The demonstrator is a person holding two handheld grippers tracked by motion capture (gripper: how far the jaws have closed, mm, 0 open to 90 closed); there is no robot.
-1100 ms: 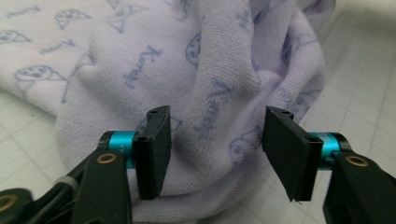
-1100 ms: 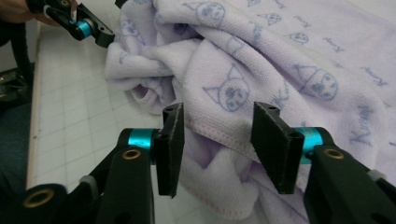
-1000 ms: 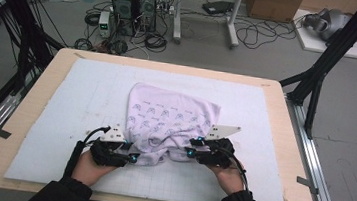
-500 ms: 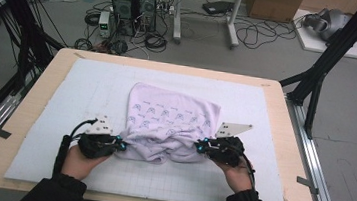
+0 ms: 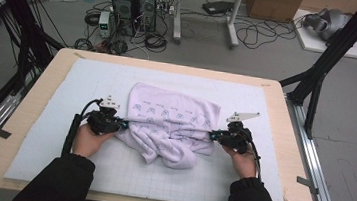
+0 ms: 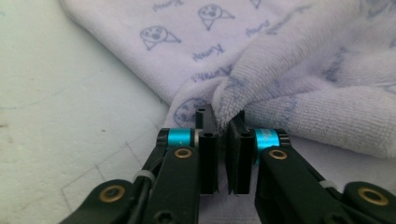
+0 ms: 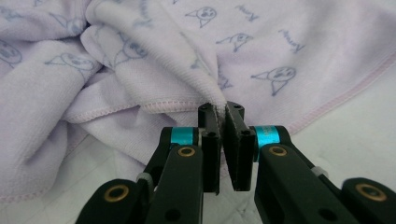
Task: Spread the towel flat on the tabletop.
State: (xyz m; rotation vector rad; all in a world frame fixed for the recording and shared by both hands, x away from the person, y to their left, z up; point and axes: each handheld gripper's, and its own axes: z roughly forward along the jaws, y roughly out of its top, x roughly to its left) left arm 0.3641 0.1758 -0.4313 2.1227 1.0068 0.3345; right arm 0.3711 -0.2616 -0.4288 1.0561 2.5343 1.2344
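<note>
A pale lilac towel [image 5: 169, 119] printed with small cartoon faces lies crumpled in the middle of the white gridded mat [image 5: 49, 162]. My left gripper [image 5: 124, 124] is at the towel's left edge. Its jaws have just been closing and now pinch a fold of the cloth [image 6: 303, 70], seen close up at the left gripper [image 6: 223, 119]. My right gripper [image 5: 213, 134] is at the towel's right edge, shut on a stitched hem corner [image 7: 140, 56] at the right gripper [image 7: 222, 112]. The cloth between the two grippers is bunched and sags toward me.
The mat covers a wooden table [image 5: 19, 114] whose rim shows all around. Black frame posts [image 5: 319, 80] stand at the right and left corners. Computers and cables [image 5: 136, 5] lie on the floor beyond the far edge.
Both grippers closed on the towel's edges, then moved apart, left gripper leftward and right gripper rightward. The towel is drawn wider between them.
</note>
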